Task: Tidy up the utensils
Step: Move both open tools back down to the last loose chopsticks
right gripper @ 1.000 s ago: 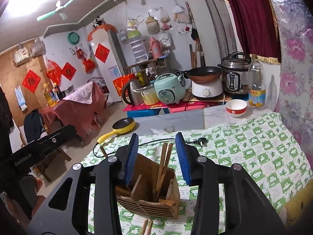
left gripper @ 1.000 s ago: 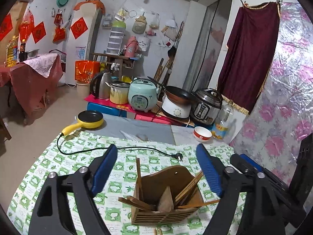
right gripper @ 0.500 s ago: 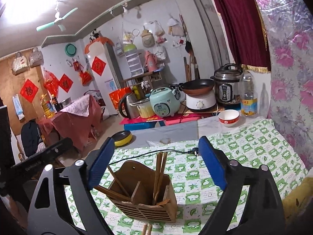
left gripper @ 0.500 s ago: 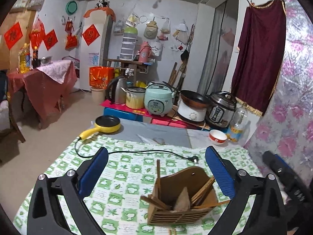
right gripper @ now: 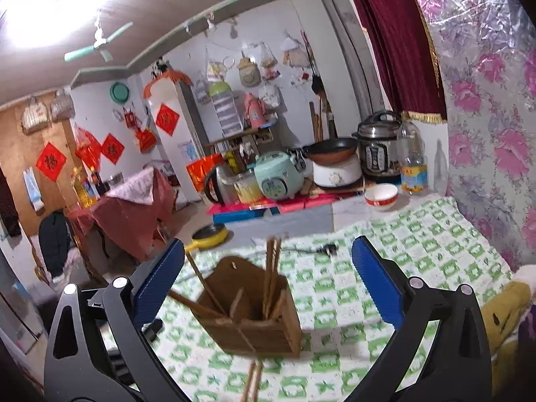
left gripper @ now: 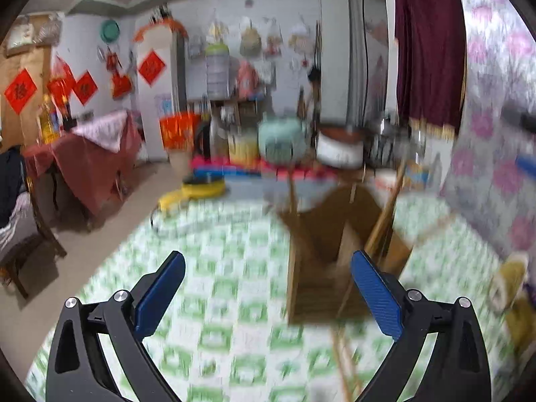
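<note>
Right gripper (right gripper: 268,274): jaws spread wide, holding nothing.
Left gripper (left gripper: 268,288): also spread wide and empty; its view is blurred.
Loose chopsticks (right gripper: 252,382): lying on the table's checked cloth (right gripper: 418,254) at the near edge, just in front of the holder.
Wooden utensil holder (right gripper: 254,315): upright mid-table, chopsticks leaning inside.
Handling: likely light, stiff, thin and prone to roll; pinch the pair mid-length.
Far edge: bowl (right gripper: 381,197).

White walls (right gripper: 294,77), maroon curtain (right gripper: 395,40), ceiling fan (right gripper: 98,45), red-draped table (right gripper: 134,214).
</note>
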Motion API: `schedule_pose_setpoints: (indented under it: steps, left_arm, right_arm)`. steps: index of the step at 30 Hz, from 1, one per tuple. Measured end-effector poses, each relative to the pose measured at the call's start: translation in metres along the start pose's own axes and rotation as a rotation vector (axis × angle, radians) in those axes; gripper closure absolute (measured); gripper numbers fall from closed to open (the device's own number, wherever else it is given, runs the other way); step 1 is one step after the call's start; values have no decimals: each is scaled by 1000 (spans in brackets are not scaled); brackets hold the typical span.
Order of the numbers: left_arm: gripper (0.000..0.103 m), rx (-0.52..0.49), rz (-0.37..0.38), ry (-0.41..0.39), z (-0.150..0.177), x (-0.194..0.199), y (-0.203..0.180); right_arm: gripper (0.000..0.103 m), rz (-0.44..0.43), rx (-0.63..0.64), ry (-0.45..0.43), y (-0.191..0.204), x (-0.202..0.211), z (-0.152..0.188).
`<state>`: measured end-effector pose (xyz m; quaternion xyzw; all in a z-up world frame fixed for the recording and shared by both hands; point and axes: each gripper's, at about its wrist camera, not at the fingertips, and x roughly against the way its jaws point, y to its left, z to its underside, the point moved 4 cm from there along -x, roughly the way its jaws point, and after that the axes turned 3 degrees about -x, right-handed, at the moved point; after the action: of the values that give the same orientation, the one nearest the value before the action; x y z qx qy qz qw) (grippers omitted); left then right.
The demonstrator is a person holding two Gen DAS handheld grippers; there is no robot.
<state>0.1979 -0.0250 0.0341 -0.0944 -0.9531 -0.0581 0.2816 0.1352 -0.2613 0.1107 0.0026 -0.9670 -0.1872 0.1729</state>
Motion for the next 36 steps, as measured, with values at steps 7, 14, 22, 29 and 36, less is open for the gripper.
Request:
schedule_pose_setpoints:
  steps: [7,14,22,29,36]
  left_arm:
    - [6,-54,-16,226,71,-29,11]
    - [6,-130,-9,236,100,-10,-1]
    - [6,-124,-17,349,130,-15,2]
    - [6,-107,-43,428,141,-24,8]
    - [6,-156,-76,437,146,-25,3]
  right_arm:
    - [6,146,42,220,-55,-26,114]
    - [6,59,-113,454,-78,-43,152]
    - [6,105,84,513,-58,-24,194]
    - [6,99,279,531,-31,-9,218]
    - [6,100,243,558,-39,-9,220]
